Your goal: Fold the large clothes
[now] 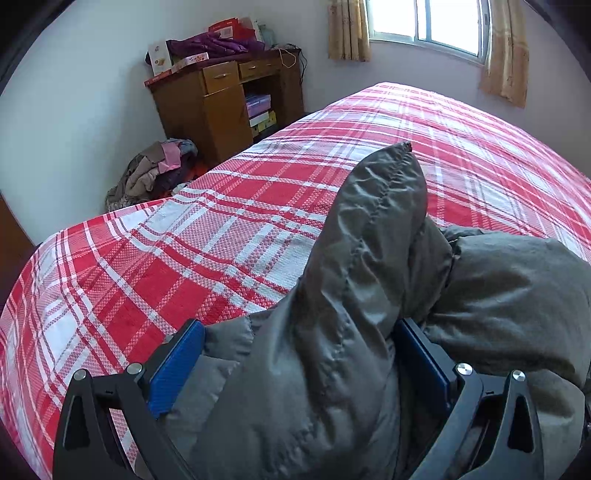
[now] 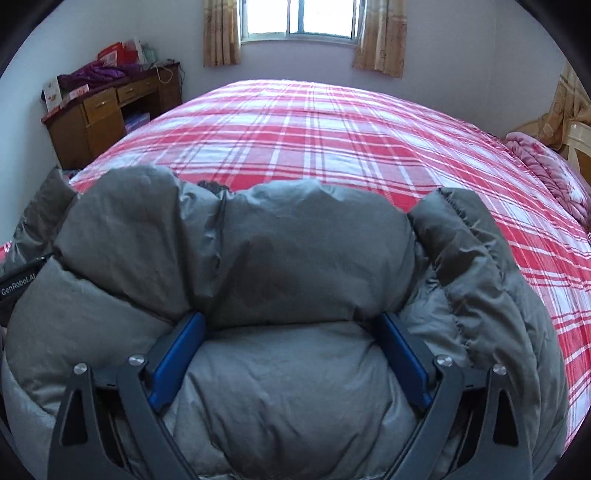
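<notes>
Clearly the plaid bed (image 2: 332,122) is carrying a grey padded jacket (image 2: 280,266), which is lying bunched at its near edge, mid-fold. Left gripper (image 1: 299,354) and right gripper (image 2: 291,347) are both straddling it, fingers spread wide around padding; whether they are pinching, I cannot tell. Next, probably, comes flattening and squaring the bundle.

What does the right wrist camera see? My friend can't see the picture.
A puffy grey jacket bulges between the blue pads of the wide-set right hand-held gripper. It lies on a bed with a red and white plaid cover, with a bright window on the wall behind.
</notes>
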### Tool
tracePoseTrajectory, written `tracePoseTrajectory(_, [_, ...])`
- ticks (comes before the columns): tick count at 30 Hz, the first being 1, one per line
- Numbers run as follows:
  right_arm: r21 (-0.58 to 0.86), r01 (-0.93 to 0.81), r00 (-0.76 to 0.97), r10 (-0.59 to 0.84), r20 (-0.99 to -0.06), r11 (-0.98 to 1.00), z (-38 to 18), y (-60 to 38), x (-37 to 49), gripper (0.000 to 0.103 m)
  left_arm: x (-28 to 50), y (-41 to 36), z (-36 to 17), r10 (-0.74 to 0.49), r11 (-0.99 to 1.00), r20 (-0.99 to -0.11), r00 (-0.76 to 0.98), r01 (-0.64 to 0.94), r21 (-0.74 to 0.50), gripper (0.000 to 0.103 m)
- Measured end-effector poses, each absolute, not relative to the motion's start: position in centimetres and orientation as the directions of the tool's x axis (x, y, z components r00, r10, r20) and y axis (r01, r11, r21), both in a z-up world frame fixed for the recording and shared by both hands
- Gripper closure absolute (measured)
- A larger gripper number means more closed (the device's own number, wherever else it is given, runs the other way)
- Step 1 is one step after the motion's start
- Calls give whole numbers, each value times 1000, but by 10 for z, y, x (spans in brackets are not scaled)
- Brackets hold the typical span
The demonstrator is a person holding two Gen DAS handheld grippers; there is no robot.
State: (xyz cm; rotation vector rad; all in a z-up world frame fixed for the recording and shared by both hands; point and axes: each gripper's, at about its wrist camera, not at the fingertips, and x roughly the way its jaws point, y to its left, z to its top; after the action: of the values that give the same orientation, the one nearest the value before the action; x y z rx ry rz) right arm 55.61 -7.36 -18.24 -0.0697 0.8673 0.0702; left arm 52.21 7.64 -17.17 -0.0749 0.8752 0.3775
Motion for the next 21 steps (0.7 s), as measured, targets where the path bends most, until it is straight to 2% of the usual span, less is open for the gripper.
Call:
tracePoseTrajectory(2, [-42, -95, 635, 28, -772, 995, -183, -72, 557, 5, 521, 77, -165, 288, 932, -777, 559, -350, 94, 1])
tracePoseTrajectory(4, [-51, -109, 618, 27, -786, 993, -181, -71, 557, 6, 503, 81, -150, 252, 933, -788, 561, -358, 44, 1])
tracePoseTrajectory(5, [-53, -114, 617, 29, -787, 992, -177, -72, 554, 9, 491, 81, -141, 224, 938, -781, 583, -346, 11, 1])
tracePoseTrajectory(8, [-67, -125, 670, 35, -742, 990, -154, -68, 516, 9, 443, 71, -124, 168, 959, -740, 651, -282, -30, 1])
tracePoseTrajectory(12, [-95, -153, 735, 49, -676, 984, -144, -52, 451, 6, 422, 55, -154, 245, 958, -739, 628, -272, 86, 1])
tracePoseTrajectory(15, [-103, -135, 717, 26, -697, 985, -168, -48, 435, 6, 416, 58, -163, 243, 952, -717, 653, -301, 49, 1])
tracePoseTrajectory(21, [-113, -134, 688, 11, -725, 984, -184, -45, 443, 2, 422, 65, -170, 221, 952, -742, 633, -307, 21, 1])
